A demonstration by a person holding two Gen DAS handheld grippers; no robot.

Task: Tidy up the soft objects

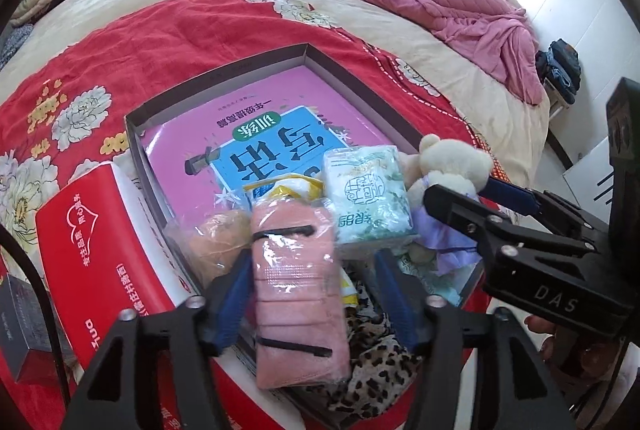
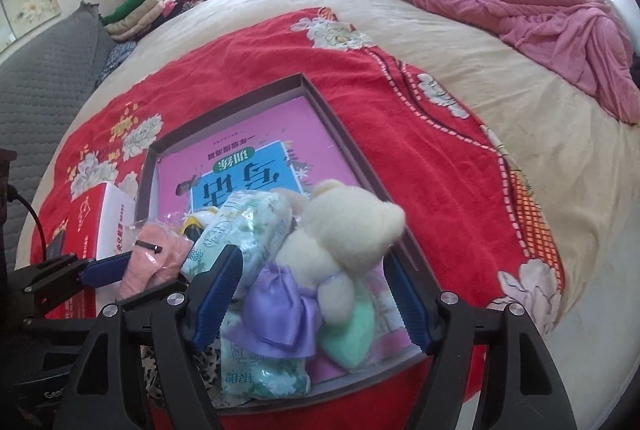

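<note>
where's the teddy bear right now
The teddy bear lies in the near right corner of the shallow box, between the right gripper's open jaws, beside the tissue pack on its left.

Cream plush bear (image 2: 352, 230) in lilac dress, bagged pink cloth (image 1: 296, 294), tissue pack (image 1: 370, 198) heaped in grey box (image 1: 304, 50).

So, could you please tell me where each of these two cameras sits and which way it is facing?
Left wrist: sits on the left gripper, looking steeply down at the pink packet between its open blue pads, over the box; the right gripper and a hand show.
Right wrist: sits on the right gripper, looking down at the teddy bear between its open pads; the left gripper shows.
Both share the box, pink book, tissue pack, and red blanket.
</note>
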